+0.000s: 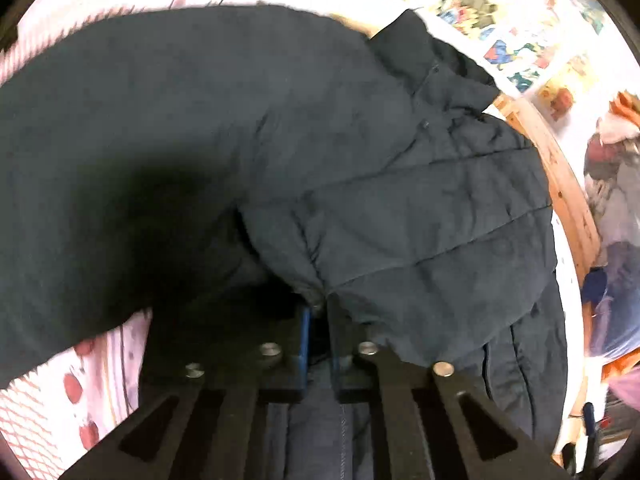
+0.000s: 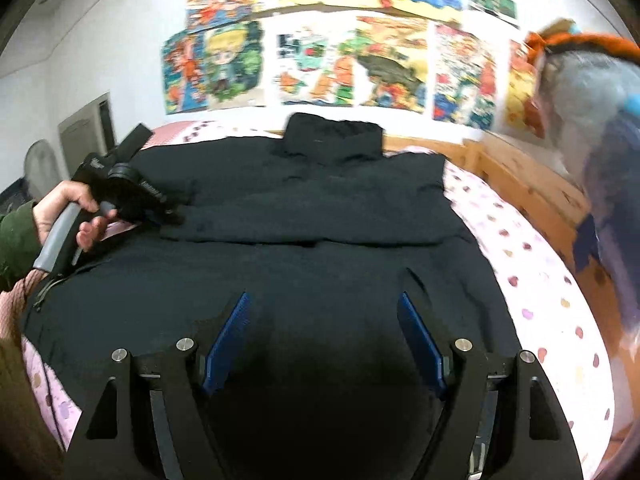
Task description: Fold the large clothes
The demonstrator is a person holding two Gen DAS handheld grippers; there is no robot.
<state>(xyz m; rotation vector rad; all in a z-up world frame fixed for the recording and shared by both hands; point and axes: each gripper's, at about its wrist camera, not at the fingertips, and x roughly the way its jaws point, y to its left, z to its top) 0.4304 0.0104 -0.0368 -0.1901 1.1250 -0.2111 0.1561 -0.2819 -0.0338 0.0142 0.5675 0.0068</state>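
pink spotted bedsheet (image 2: 532,280), quilted dark jacket (image 2: 304,216)

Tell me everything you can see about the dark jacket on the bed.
The dark jacket looks navy to black, quilted and puffy, with a stand-up collar toward the poster wall. It lies spread flat across the pink patterned bed sheet, one side folded over the body. The left tongs are shut on a fold of it; the right tongs hover open above its lower part.

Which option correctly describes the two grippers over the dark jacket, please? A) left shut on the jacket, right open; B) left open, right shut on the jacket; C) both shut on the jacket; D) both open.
A: the left gripper pinches a fold of the jacket, while the right gripper has its fingers spread apart above the fabric.
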